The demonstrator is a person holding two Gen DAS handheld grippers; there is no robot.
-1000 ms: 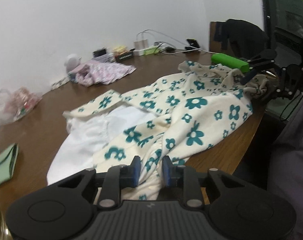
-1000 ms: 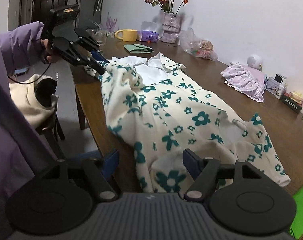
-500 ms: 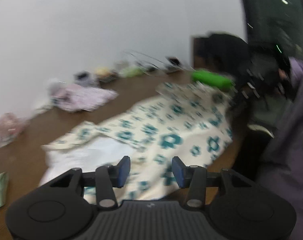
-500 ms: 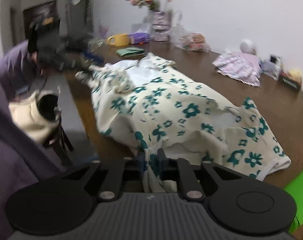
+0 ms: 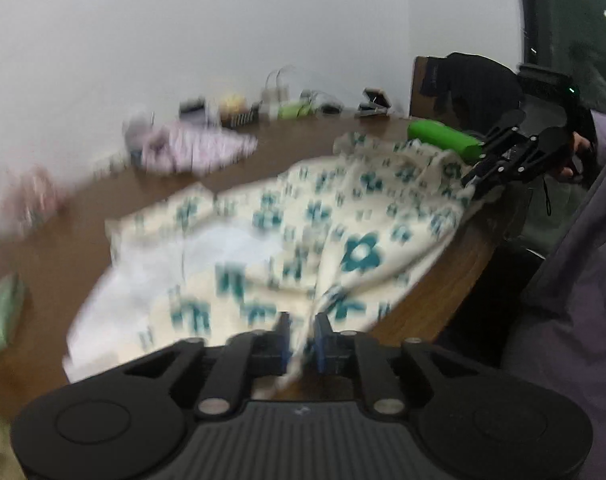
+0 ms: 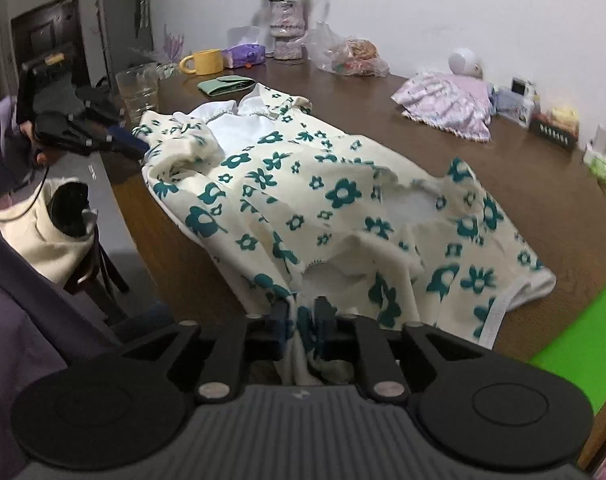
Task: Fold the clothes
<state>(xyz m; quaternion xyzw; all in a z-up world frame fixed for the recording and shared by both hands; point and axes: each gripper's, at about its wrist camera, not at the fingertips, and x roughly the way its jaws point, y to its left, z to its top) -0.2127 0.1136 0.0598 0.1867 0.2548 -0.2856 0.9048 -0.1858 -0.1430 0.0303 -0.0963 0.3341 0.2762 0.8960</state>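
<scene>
With the floral garment spread on the brown table, its near edge draped over the side, the gathering step is judged to be in hand: a bunch of cloth is seen between the fingers of each tool. The left gripper is closing on fabric at 6 o'clock in its view; the right gripper's jaws are easing apart, cloth still pressed between them. A level, even lift is called for next. Only the right view shows the white collar at 11 o'clock; the left view is blurred.
</scene>
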